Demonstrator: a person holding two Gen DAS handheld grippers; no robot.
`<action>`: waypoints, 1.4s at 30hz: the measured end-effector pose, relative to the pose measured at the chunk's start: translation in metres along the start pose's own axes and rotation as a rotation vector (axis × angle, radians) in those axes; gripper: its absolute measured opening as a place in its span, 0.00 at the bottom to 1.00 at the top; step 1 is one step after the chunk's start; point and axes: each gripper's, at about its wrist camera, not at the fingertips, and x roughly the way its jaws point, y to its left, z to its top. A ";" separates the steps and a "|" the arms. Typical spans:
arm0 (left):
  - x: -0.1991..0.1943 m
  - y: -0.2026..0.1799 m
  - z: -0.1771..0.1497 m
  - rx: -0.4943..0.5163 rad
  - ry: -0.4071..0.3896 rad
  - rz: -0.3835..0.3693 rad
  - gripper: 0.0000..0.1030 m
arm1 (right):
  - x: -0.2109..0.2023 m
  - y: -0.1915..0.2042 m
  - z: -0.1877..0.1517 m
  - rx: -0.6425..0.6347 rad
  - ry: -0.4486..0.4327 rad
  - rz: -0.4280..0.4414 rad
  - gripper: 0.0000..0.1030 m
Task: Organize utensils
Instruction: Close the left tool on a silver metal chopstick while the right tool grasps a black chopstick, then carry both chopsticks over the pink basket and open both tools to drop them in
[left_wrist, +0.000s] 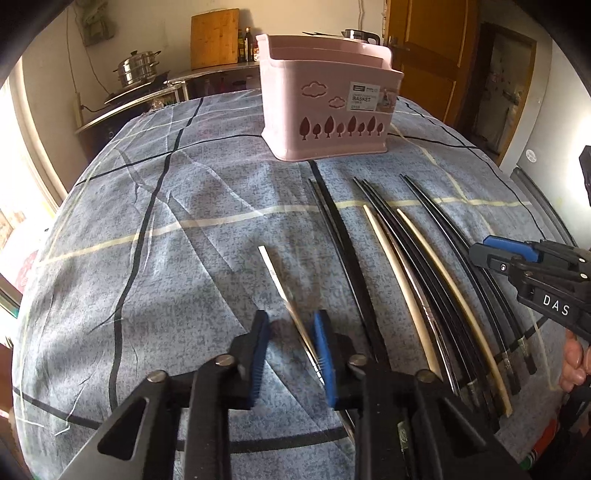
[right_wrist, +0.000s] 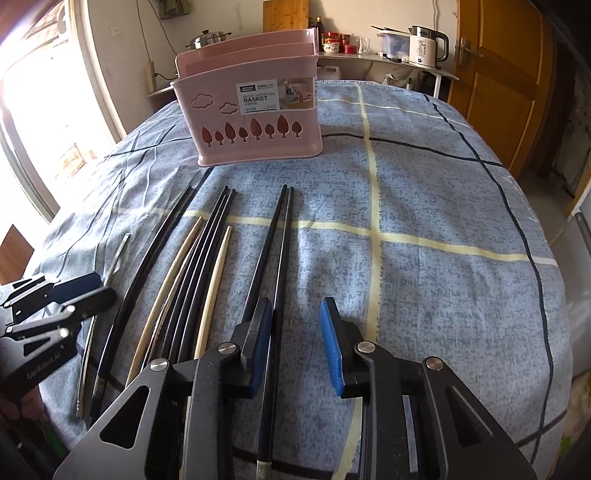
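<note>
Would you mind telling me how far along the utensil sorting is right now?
Nothing looks done: no chopstick shows above the pink basket. In hand: the left gripper straddles a metal chopstick, the right gripper a black pair, neither clamped. Left: the whole row of chopsticks on the cloth.

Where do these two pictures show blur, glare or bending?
Left wrist view: the silver chopstick is blurred near the left gripper; the straight chopsticks look curved. Right wrist view: the window at left is overexposed; the table bulges.
</note>
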 end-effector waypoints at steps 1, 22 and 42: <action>0.001 0.001 0.001 -0.004 0.001 -0.001 0.15 | 0.001 0.000 0.001 -0.002 0.004 0.000 0.26; 0.030 0.016 0.051 -0.114 0.115 -0.027 0.07 | 0.037 0.005 0.051 -0.047 0.127 -0.019 0.06; -0.042 0.017 0.091 -0.115 -0.038 -0.163 0.04 | -0.039 -0.006 0.076 0.029 -0.057 0.129 0.05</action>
